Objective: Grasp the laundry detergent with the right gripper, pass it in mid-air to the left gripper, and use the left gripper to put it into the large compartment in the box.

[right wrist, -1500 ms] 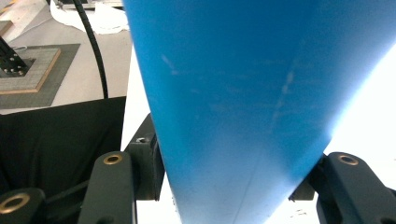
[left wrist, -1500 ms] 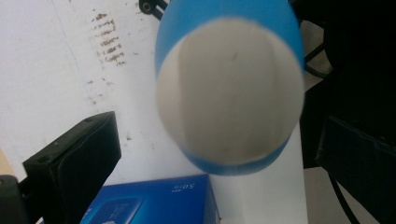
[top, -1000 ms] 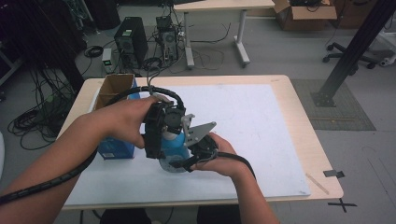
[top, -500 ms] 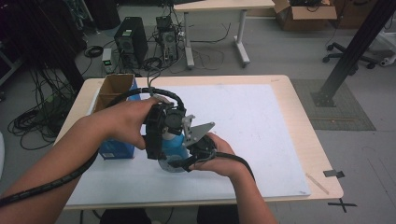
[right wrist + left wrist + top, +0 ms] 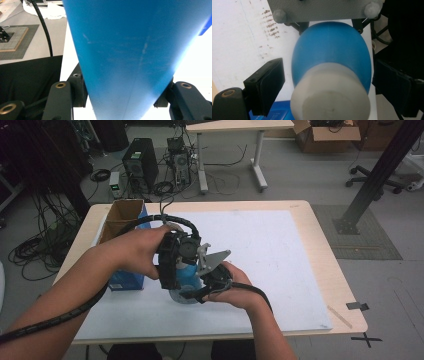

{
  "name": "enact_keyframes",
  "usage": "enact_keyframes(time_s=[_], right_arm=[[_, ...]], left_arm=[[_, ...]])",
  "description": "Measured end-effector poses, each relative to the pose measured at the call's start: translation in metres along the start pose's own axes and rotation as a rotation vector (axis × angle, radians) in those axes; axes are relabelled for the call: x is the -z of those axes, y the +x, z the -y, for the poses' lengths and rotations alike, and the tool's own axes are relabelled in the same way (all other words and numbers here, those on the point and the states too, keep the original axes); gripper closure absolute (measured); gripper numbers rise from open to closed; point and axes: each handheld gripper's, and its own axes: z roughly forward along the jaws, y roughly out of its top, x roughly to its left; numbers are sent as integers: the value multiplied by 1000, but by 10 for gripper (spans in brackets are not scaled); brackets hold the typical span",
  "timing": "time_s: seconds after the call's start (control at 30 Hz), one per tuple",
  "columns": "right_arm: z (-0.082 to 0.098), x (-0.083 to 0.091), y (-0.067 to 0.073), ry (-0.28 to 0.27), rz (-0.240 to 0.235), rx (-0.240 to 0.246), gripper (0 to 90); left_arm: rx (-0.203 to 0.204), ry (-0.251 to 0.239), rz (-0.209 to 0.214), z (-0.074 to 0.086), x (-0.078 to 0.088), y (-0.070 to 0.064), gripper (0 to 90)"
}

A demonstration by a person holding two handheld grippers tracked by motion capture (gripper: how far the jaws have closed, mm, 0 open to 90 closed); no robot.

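A blue bottle (image 5: 187,274) with a white cap (image 5: 329,100) is held over the white mat (image 5: 270,255), between both hands. My right gripper (image 5: 122,96) is shut on its blue body (image 5: 135,50), one pad on each side. My left gripper (image 5: 329,87) straddles the cap end. Its jaws have just been closing and the cap sits between them. The left pad (image 5: 265,85) still stands a little off the cap. In the high view the left gripper (image 5: 175,265) comes in from the left and the right gripper (image 5: 212,277) from below.
An open cardboard box (image 5: 122,215) and a blue carton (image 5: 125,281) stand at the mat's left edge, just behind my left hand. The wooden table (image 5: 325,270) ends close to the right of the mat. Cables trail from both grippers.
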Motion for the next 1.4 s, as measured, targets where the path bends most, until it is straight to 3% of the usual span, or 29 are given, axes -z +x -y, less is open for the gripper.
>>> enact_keyframes(time_s=[1.13,1.4], right_arm=[[0,-2,-1,-16,-3,2,438],[0,-1,-1,-20,1,6,438]], left_arm=[[0,17,-5,-1,-7,2,260],[-2,32,5,-4,-5,1,329]])
